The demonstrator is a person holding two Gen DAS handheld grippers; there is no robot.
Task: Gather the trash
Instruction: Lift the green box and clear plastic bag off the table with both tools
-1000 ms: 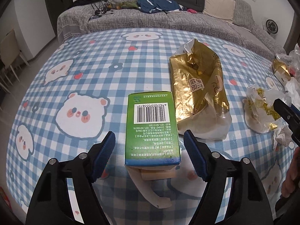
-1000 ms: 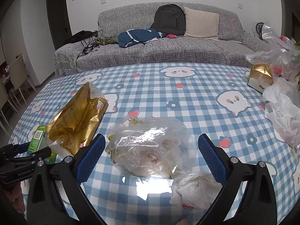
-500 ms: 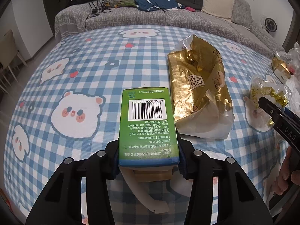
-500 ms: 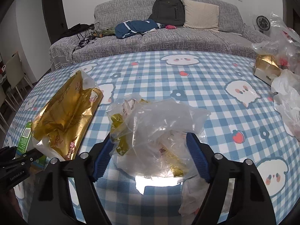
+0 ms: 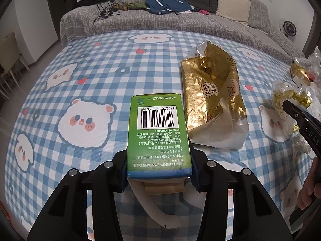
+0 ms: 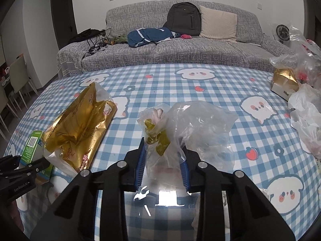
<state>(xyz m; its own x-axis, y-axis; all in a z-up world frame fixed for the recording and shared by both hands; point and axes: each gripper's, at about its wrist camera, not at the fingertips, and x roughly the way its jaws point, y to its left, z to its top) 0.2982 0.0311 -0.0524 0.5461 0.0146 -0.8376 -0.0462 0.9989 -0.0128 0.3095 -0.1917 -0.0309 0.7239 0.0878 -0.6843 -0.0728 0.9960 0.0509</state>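
left gripper fingers clamped on the near end of the green carton, over the checked tablecloth. right gripper jaws have just been closing, now pinching the clear plastic bag. gold foil bag lies between them.

Open cloth left and far; trash crowds the middle and right.

Left and far parts of the checked tablecloth lie bare, open for a pass. Gold foil bag lies just beside the green box, leaving only a narrow strip between them. Clear plastic bag sits mid-table with bare cloth on its far side. Right edge is blocked by a small gold box and crumpled white plastic. Sofa closes off the far side.
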